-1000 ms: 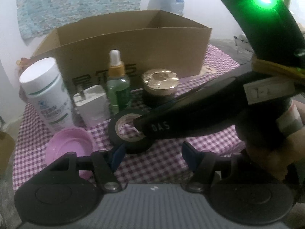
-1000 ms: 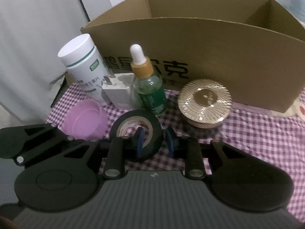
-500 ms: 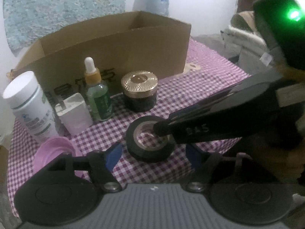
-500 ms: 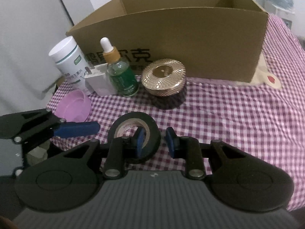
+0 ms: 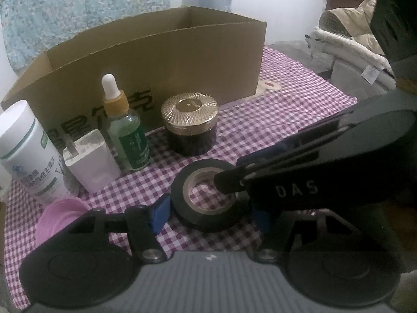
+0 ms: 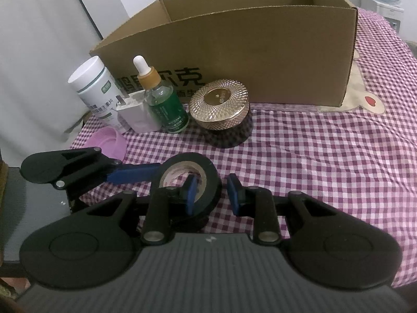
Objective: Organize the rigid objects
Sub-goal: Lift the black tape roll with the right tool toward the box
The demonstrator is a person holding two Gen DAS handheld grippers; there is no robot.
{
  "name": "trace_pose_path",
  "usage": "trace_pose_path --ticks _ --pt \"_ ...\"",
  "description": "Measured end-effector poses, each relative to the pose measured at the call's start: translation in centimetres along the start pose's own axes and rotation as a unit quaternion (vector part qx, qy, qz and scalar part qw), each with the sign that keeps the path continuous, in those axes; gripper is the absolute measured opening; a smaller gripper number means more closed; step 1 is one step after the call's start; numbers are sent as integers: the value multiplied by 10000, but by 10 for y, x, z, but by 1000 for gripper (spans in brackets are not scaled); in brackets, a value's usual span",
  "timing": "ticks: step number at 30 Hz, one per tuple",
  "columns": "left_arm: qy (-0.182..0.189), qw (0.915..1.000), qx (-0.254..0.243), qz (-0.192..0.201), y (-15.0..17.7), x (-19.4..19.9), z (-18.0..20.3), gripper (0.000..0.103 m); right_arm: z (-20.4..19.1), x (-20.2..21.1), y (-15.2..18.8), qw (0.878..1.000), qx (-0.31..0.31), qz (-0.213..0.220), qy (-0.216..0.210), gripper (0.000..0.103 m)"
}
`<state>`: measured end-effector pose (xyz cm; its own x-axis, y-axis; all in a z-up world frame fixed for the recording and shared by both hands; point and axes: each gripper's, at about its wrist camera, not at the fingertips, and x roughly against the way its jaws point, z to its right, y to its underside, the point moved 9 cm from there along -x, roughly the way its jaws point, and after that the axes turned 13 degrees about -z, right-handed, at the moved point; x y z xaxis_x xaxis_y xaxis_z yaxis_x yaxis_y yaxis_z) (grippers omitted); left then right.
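Observation:
A black tape roll [image 5: 206, 208] [image 6: 208, 182] lies on the purple checked cloth [image 6: 312, 156], near the front. My right gripper [image 6: 212, 194] has one blue pad inside the roll's hole and the other outside, shut on the roll's wall. It enters the left wrist view from the right. My left gripper [image 5: 210, 215] straddles the roll from outside and its jaws are closing. A sliver of cloth still shows beside its left pad. In the right wrist view, one left finger [image 6: 135, 174] reaches the roll's left side.
An open cardboard box [image 5: 156, 60] stands behind. In front of it are a white pill bottle [image 5: 28, 156], a white charger plug [image 5: 91, 161], a green dropper bottle [image 5: 127, 135] and a gold-lidded jar [image 5: 190, 127]. A pink lid [image 5: 60, 216] lies by the table's left edge.
The tape roll has moved with my right gripper away from the dropper bottle toward the front. My left gripper has come around the roll, and its finger now shows in the right wrist view.

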<state>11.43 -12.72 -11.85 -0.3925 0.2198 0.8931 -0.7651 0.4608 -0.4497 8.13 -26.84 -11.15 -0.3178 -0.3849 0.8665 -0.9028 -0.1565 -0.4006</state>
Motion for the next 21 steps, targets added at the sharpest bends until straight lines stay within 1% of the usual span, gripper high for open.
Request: trace_pose_path --ticks 3,6,9,12,15,18,21 --pt "-35 10000 -7 16 -1 2 1 66 -1 0 1 10000 -67 -7 -70 21" --pt "-99 9999 -49 120 -3 8 2 66 -3 4 0 9999 -78 48 -58 21" --pt "-173 9994 -50 308 -8 25 0 66 -9 17 -5 9998 -18 198 -54 21" --pt "-306 9977 -74 606 -19 51 -4 66 -21 39 -16 9988 176 457 -12 21" --pt "-547 9935 -126 991 -40 81 -15 66 -36 67 -39 9954 476 831 37 21" --pt "-760 9890 -129 1259 -66 106 -30 66 -50 89 -68 9903 781 1153 42 21" --pt "-879 9873 -64 1324 -92 118 -48 66 -59 103 -103 9854 1052 1335 0 22"
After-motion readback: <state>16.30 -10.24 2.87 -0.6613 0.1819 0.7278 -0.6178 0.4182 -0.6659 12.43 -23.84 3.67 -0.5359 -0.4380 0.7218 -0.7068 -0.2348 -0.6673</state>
